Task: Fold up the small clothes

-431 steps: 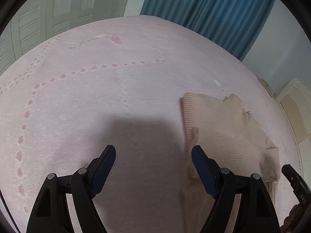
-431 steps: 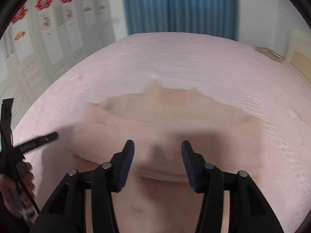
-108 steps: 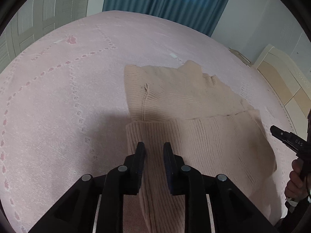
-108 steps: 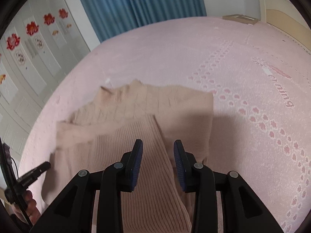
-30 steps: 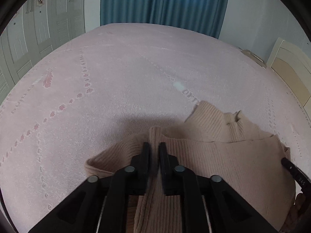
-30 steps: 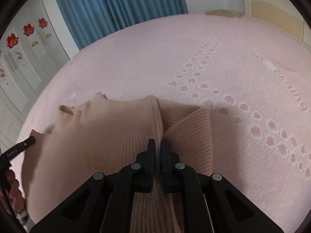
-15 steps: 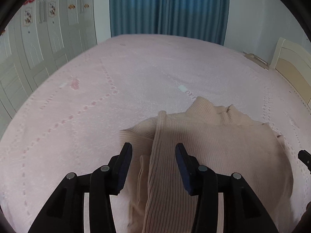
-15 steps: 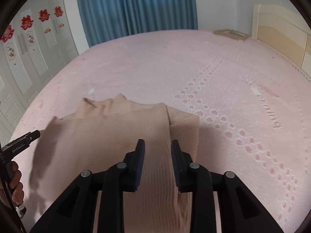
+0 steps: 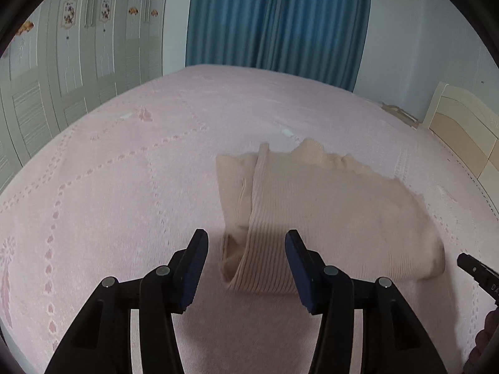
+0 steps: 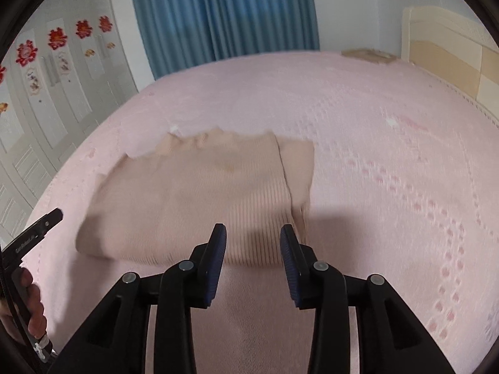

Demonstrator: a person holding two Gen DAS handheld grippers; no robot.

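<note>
A beige ribbed knit sweater [image 9: 327, 212] lies folded in half on the pink bedspread [image 9: 124, 187], its bottom half laid over the top. My left gripper [image 9: 246, 249] hovers just short of the sweater's near left corner, jaws opening, nothing between them. In the right wrist view the same sweater [image 10: 202, 199] lies ahead. My right gripper [image 10: 252, 246] stands over its near right edge, jaws opening and apart from the cloth. The right gripper's tip [image 9: 477, 272] shows at the left view's right edge, and the left gripper's tip [image 10: 34, 233] with a hand [image 10: 31, 308] shows at the right view's left.
Blue curtains [image 9: 274, 21] hang behind the bed. White wardrobe doors [image 9: 62, 71] with red flower stickers line the left side. A cream headboard [image 10: 446, 50] stands at the right. The bedspread [image 10: 405, 171] runs wide around the sweater.
Both grippers were shut on the sweater's folded edge a second ago. They have let go, opened, and drawn back and up, leaving the sweater folded on the bed.
</note>
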